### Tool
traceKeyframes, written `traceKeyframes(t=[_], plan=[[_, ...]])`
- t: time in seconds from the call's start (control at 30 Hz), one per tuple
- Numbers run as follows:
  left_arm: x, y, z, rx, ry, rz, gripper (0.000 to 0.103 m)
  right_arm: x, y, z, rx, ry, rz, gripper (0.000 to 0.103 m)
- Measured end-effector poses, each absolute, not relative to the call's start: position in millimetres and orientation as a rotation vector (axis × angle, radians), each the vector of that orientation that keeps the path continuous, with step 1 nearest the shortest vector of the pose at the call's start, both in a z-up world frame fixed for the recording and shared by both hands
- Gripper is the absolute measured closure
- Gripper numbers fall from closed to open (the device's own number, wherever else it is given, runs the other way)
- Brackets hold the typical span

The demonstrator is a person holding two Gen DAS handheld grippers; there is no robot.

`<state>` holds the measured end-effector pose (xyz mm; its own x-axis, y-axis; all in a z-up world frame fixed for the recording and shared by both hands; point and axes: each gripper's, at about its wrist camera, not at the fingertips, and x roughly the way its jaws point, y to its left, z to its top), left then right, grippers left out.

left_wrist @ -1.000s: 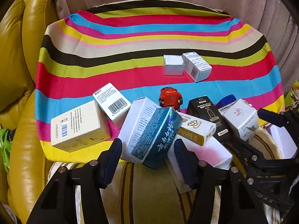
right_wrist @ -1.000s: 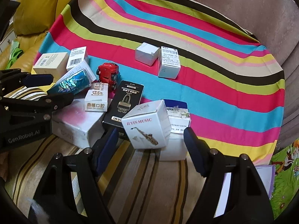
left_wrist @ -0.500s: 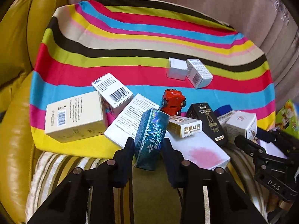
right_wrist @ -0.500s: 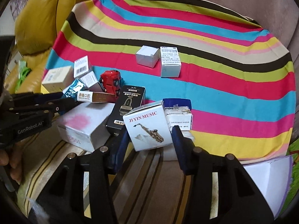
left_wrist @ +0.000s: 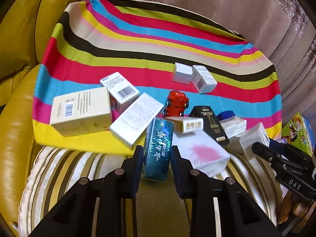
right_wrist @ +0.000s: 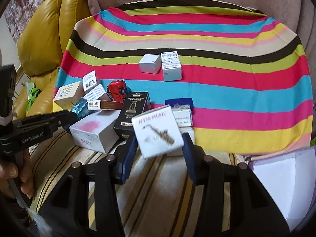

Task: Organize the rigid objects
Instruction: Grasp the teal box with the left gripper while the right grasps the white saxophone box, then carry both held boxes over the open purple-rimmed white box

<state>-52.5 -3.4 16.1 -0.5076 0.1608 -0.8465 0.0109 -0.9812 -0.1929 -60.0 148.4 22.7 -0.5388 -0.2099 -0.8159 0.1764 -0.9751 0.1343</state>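
Note:
My left gripper is shut on a shiny teal box and holds it lifted above the striped cloth's near edge. My right gripper is shut on a white saxophone box, lifted and tilted. On the cloth lie a red toy car, a black box, a white box with a pink stain, a gold-and-white box, and a cream box. Two white boxes stand side by side further back.
The striped cloth covers a round seat with a mauve backrest. A yellow leather armchair is at the left. A striped cushion lies at the front. A lilac-and-white box is at the right.
Both grippers closed on their boxes and lifted them. The teal box came up off the pile, and the saxophone box rose and tilted.

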Motion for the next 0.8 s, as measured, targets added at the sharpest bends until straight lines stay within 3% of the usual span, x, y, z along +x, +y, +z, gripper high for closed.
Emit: traceKeyframes(t=[0.13,0.57,0.8], plan=[[-51.8,-1.3,11.6,-1.568,-0.218,2.642,0.072,-53.3,153.4,24.1,1.365,-0.081,-2.571,0.056],[-37.7,-10.4,27.9,-1.455,-0.364,2.691,0.073,-40.5,166.6,29.4,1.335,-0.151,-2.57,0.056],[-37.1,26.8,46.0,-1.346,-0.28,2.652,0.073,-23.5,199.9,38.4,1.319,-0.248,-2.625,0.056]])
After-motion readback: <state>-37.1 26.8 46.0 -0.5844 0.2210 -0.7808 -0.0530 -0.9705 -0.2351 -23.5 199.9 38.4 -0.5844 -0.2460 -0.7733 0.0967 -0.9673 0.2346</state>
